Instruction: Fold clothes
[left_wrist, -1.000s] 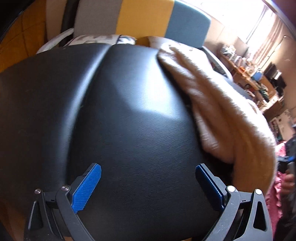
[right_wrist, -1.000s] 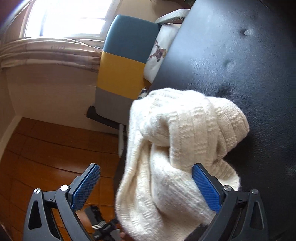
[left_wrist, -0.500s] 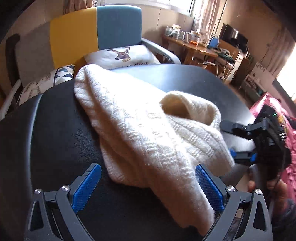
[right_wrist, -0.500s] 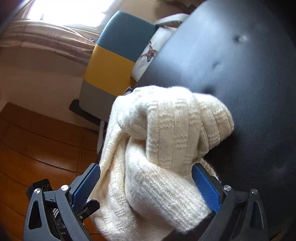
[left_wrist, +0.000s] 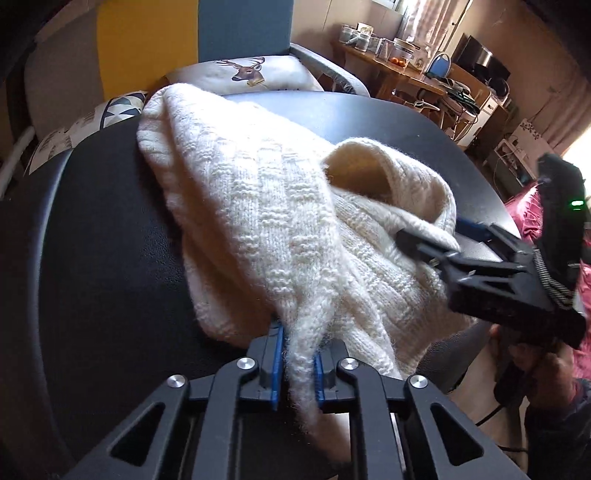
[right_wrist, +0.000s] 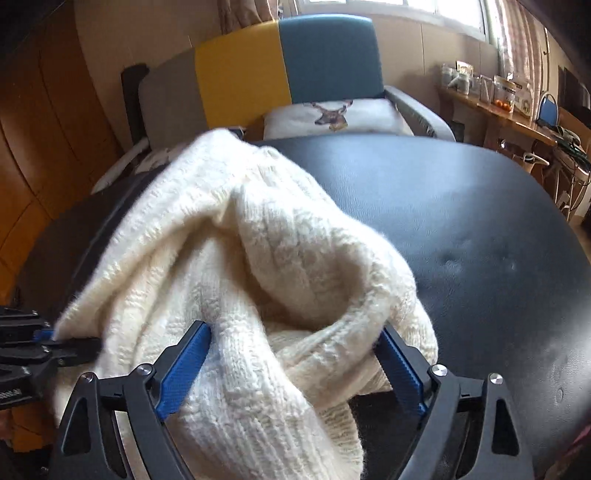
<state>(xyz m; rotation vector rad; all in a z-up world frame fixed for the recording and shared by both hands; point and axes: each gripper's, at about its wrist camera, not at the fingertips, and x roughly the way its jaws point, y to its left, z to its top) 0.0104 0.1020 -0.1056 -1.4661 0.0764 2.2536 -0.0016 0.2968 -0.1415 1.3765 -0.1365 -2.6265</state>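
Pinching a fold of cream-white knitted sweater (left_wrist: 280, 229) between its blue ribbed pads, the left gripper (left_wrist: 297, 365) has its jaws closing, drawn almost together with a narrow strip of wool squeezed between them and hanging down past the fingers. Just beside it, the right gripper (right_wrist: 295, 365) stands with its jaws wide and closing slowly; a thick bunch of the same sweater fills the gap between its blue pads (right_wrist: 184, 369), and the wool brushes both, though whether they press on it I cannot tell. A person's hand (left_wrist: 543, 373) grips the handle of that right gripper, low at the right edge of the left wrist view.

The sweater lies crumpled in a heap on a black padded leather-like surface (right_wrist: 480, 221), near its front edge, with one ribbed opening gaping upward.

Beyond the black surface stands an armchair with a grey, yellow and blue panelled back (right_wrist: 280, 66), and on its seat rests a white cushion printed with a deer head (right_wrist: 332, 114). Farther off to the right, a wooden side table (left_wrist: 399, 74) carries jars and small clutter beside a curtained window (right_wrist: 443, 11).
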